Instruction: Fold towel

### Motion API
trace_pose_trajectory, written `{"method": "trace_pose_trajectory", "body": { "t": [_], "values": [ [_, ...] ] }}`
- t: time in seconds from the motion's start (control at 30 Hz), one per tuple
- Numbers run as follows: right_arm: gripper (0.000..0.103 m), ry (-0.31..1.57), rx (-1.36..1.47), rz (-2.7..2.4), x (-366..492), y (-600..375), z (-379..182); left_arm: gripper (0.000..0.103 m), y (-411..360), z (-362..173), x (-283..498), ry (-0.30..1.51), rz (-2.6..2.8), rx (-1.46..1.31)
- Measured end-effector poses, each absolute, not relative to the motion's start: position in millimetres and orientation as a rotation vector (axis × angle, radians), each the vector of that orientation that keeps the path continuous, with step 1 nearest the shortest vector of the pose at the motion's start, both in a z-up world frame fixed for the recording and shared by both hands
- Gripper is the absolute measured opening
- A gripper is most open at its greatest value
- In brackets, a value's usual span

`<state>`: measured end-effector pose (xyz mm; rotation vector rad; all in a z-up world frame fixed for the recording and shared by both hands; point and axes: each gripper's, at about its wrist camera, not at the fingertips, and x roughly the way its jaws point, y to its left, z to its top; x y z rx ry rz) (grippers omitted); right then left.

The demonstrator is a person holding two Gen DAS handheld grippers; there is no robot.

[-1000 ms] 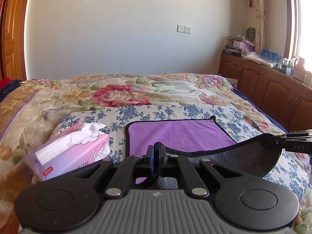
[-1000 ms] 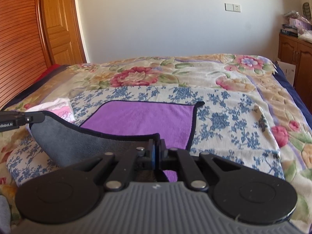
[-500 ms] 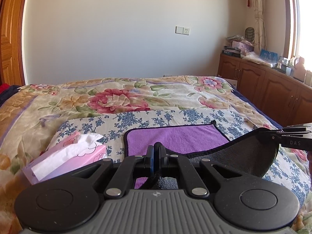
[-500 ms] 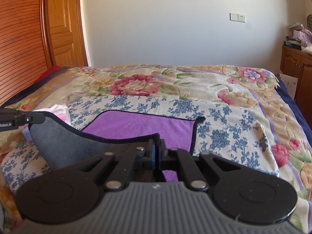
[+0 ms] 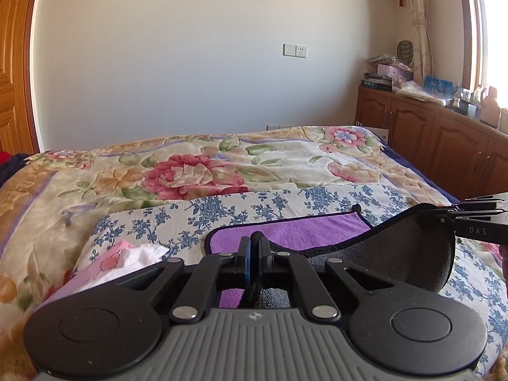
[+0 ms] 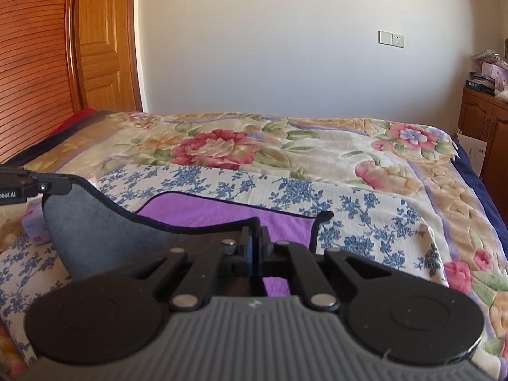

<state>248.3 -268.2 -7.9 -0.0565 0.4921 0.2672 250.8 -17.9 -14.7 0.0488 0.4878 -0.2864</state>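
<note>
A purple towel (image 5: 295,231) with a grey underside and black trim lies on a blue-flowered cloth (image 5: 222,212) on the bed. Its near edge is lifted, grey side (image 5: 409,254) showing. My left gripper (image 5: 253,241) is shut on the towel's near left corner. My right gripper (image 6: 254,236) is shut on the near right corner; it also shows at the right of the left wrist view (image 5: 444,214). In the right wrist view the purple face (image 6: 222,209) lies flat beyond the raised grey flap (image 6: 104,235), and the left gripper (image 6: 54,185) pinches its far end.
A pink tissue box (image 5: 117,263) sits on the cloth left of the towel. The floral bedspread (image 5: 197,174) stretches to the far wall. A wooden cabinet (image 5: 444,139) with clutter stands at the right, a wooden door (image 6: 104,47) at the left.
Both grippers have risen with the towel's near edge. The lifted grey flap stands higher, and less of the flat purple face shows.
</note>
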Motion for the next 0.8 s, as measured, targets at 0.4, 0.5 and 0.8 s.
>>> {"method": "trace_pose_trajectory", "body": {
  "t": [0.4,0.5,0.8],
  "values": [
    [0.004,0.48,-0.058,0.259,264,-275,-6,0.005,-25,-10,273,0.467,-0.287,0.058],
    [0.004,0.476,-0.067,0.257,268,-275,-5,0.005,-27,-12,277,0.46,-0.292,0.062],
    [0.004,0.463,-0.088,0.264,284,-276,-6,0.005,-33,-13,295,0.464,-0.291,0.092]
  ]
}}
